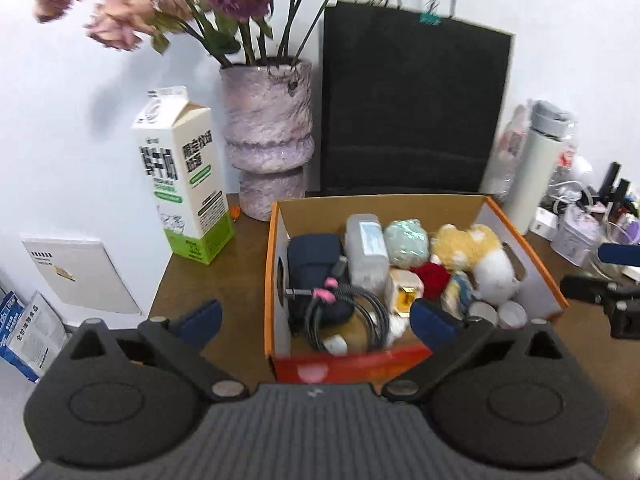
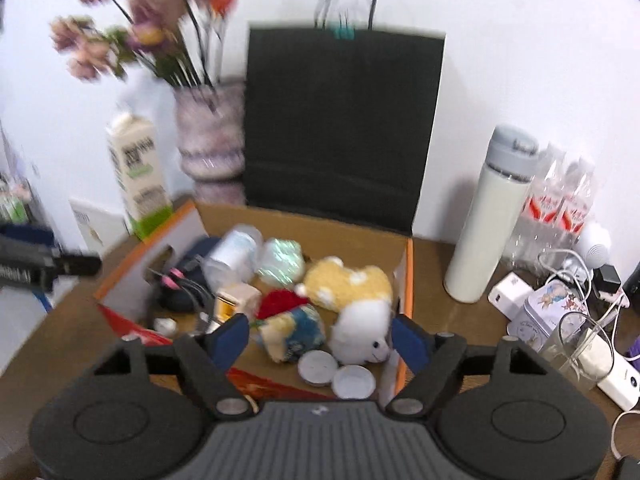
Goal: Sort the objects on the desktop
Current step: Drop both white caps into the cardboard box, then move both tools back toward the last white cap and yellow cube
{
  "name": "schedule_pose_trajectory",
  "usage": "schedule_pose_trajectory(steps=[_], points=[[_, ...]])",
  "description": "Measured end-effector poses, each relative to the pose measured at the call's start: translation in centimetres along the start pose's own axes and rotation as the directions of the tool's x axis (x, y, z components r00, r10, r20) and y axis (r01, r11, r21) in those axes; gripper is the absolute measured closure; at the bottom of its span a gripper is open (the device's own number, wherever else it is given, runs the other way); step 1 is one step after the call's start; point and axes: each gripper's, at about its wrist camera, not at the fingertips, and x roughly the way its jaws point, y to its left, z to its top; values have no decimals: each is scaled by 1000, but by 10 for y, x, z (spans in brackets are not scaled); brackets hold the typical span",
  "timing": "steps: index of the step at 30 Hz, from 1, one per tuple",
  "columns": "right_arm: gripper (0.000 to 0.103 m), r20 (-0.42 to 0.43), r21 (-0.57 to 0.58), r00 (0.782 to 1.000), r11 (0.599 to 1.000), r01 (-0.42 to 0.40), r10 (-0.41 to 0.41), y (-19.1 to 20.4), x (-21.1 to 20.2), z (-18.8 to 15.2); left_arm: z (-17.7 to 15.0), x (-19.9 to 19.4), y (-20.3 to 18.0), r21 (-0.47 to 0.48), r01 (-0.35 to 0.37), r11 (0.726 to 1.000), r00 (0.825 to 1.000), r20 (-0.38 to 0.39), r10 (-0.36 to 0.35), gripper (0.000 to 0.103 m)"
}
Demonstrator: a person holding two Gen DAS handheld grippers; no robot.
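Left gripper [image 1: 316, 322]: released, fingers spread wide, holding nothing; it hovers over the near edge of the box.
Right gripper [image 2: 320, 338]: released too, fingers wide apart and bare, above the near right part of the box.
Box [image 1: 520, 236]: orange-rimmed cardboard, open on top, on the brown bench [image 1: 192, 280].
Box, near end: a coiled grey cable [image 1: 352, 316] with pink ties lies on a dark blue pouch [image 1: 316, 256]; two white round lids [image 2: 336, 372] sit by the near right corner.
Box, middle: a small yellow carton [image 1: 406, 290], a red woolly thing [image 1: 434, 274] and a yellow-and-white plush [image 1: 476, 252].
Box, far end: a clear plastic bottle [image 1: 366, 248] on its side beside a pale green bundle [image 1: 406, 238].
Behind box: a black paper bag [image 1: 412, 100] stands upright against the wall.
Far left: a milk carton [image 1: 184, 176] and a mottled vase [image 1: 268, 136] of pink flowers.
Far right: a white flask [image 2: 492, 216], water bottles, a tin [image 2: 544, 308], a glass [image 2: 580, 348] and tangled chargers.
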Motion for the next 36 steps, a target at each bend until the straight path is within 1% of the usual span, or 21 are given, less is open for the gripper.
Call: schedule_pose_trajectory(steps=[3,5,7,10,13,16,20,23,25,27,31,36], points=[[18,83,31,996,999,13,-15,7,-25,-30,-34,-30,-4,0,23,1000,999,48,-23,0],[17,104,48,994,998,33,-37,12,-39,-58,-57,-44,-5,-6,54,999,997,54,-54,0],[16,111,65,992,997,50,-57,17,-50,-92,-83,-58,-7,-19,78,997,995,70,-76,0],[16,86,89,994,994,58,-66,24,-58,-134,-116,-65,-12,-34,84,996,995,47,-83,0],[16,57,81,997,995,50,-54,38,-65,-169,-147,-71,-19,-44,71,997,997,27,-70,0],[16,59,43,997,998,45,-48,53,-75,-190,-173,-75,-31,-18,40,999,999,8,-40,0],[16,88,-12,994,998,59,-58,66,-94,-200,-196,-86,-40,4,22,1000,1000,-22,-22,0],[13,122,-16,991,998,64,-62,68,-109,-203,-204,-92,-45,25,13,1000,1000,-26,-12,0],[13,133,-1,990,999,52,-51,66,-115,-204,-206,-93,-48,36,-8,999,999,-39,10,0],[13,132,11,990,999,52,-53,63,-117,-205,-206,-96,-50,37,-21,999,999,-35,22,0],[13,132,27,990,998,52,-55,60,-119,-205,-204,-100,-53,34,-9,999,1000,-18,10,0],[13,123,37,991,998,57,-61,60,-113,-205,-204,-88,-53,50,-24,998,999,-42,26,0]])
